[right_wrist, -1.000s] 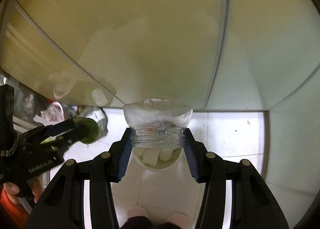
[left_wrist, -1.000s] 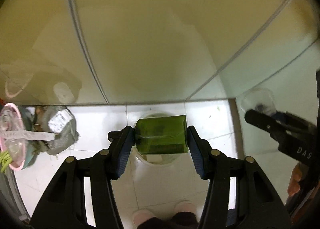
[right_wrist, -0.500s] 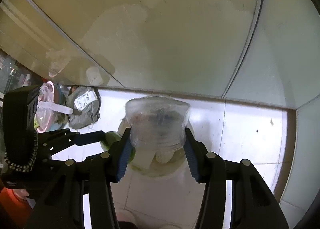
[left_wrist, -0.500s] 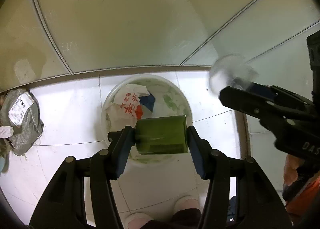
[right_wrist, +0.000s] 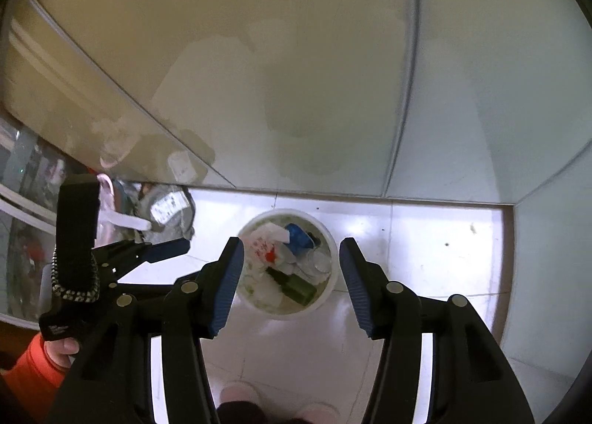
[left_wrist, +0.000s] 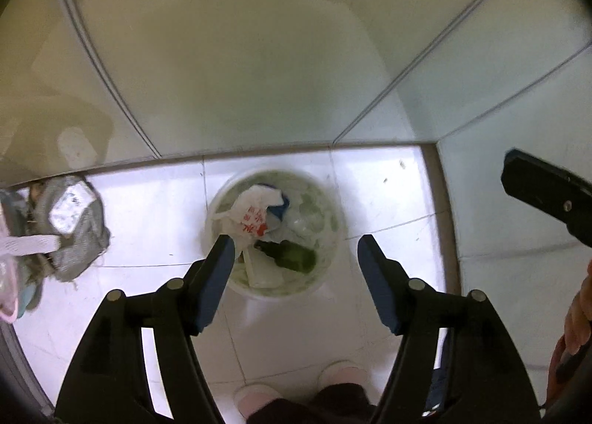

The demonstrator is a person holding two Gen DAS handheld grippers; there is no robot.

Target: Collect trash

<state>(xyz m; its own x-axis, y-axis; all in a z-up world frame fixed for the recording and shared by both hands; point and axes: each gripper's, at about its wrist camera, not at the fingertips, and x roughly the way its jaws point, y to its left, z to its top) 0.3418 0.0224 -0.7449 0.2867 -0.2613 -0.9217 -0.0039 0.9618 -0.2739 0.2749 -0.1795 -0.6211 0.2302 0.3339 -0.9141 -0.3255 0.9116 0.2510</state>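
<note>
Now both claws hang empty over the bin

Leftmost, a grey crumpled bag [left_wrist: 76, 227] lies on the white tiled floor [left_wrist: 155, 209]. Left gripper [left_wrist: 296, 250]: jaws just opening, apart, nothing between. Below, the dark green plastic bottle [left_wrist: 292, 256] lies inside the round white bin [left_wrist: 329, 276]. Right gripper [right_wrist: 291, 251]: apart, empty.

Both wrist cameras look steeply down from above, sharing the white bin [left_wrist: 335, 239] on the tiled floor [right_wrist: 425, 239].
</note>
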